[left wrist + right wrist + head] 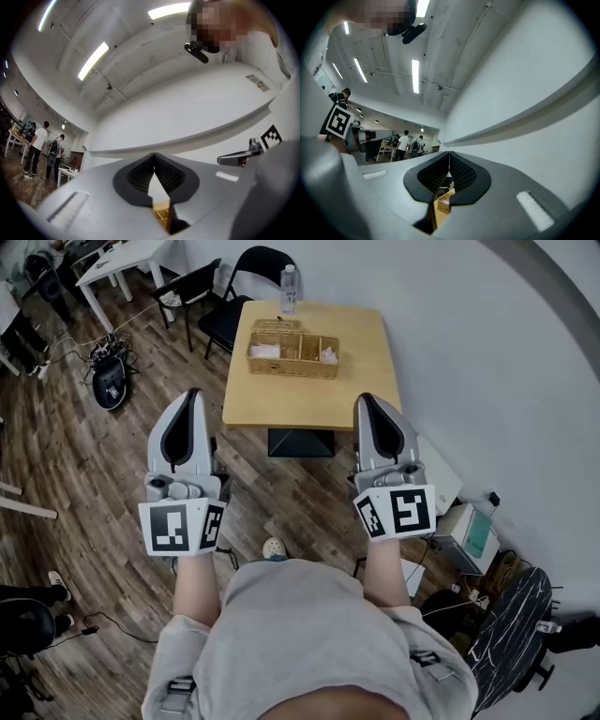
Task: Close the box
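The wicker box is seen standing on a small wooden table, toward the table's far side, well ahead of both grippers and touched by neither. It is open at the top, with pale contents visible in its compartments. What appears to be its lid is laid back along the far left edge, so the closing is judged not yet begun. A clear water bottle is set just behind the box, near the table's far edge, where it may get in the way of the lid hinge.

The left gripper and the right gripper are held side by side, well apart and pointed toward the table. This is read as an approach posture, one claw kept ready for each side of the box. Each claw is clenched, its tips pressed together with nothing caught between them. A slice of the wicker is glimpsed below the closed tips in both gripper views.

No brand name or label can be read. The bottle's label is too small to make out. Only black-and-white square marker patterns are found on the left cube and the right cube.
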Tool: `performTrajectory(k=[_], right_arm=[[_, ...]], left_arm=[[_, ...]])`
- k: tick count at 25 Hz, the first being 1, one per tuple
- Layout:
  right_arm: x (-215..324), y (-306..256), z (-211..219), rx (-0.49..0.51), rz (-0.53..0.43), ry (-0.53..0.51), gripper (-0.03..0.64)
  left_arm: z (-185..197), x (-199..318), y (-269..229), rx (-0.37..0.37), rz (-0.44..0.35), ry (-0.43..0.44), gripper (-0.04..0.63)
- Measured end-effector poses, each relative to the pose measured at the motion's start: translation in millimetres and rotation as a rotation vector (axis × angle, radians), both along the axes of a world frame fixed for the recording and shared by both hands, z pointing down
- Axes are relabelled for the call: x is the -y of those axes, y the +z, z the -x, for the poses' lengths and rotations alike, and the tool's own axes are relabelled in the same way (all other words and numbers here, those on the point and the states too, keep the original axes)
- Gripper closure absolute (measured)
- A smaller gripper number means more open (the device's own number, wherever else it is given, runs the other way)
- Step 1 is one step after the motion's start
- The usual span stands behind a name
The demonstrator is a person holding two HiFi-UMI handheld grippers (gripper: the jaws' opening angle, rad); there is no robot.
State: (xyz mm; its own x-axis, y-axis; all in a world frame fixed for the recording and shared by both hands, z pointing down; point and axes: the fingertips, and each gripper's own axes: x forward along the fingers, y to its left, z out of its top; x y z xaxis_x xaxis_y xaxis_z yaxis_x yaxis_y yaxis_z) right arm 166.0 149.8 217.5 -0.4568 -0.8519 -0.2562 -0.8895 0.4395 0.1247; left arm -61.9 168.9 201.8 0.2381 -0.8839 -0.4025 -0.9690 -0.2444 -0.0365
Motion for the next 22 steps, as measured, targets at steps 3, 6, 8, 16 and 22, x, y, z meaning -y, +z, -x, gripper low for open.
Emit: performTrajectory(k=[3,6,8,16,22], right_arm=[[10,4,10,0.002,0.004,0.005,0.612],[19,10,14,0.002,0.020,0.012,0.612],[25,15,13,0.003,0.036,0.020,0.612],[70,14,20,0.005,0.029,0.012,0.612],[130,16,29,0.002,0.035,-0.018,0.612]], left_arm=[[10,12,3,0.004,0.003,0.007,0.537],[16,26,10,-0.011,0.024,0.012,0.537],[17,34,16,-0.023,0.040,0.019,0.537],[26,71,21,-0.023,0.044,0.006,0.537],[35,122,19,-0.017,0.043,-0.026,0.537]])
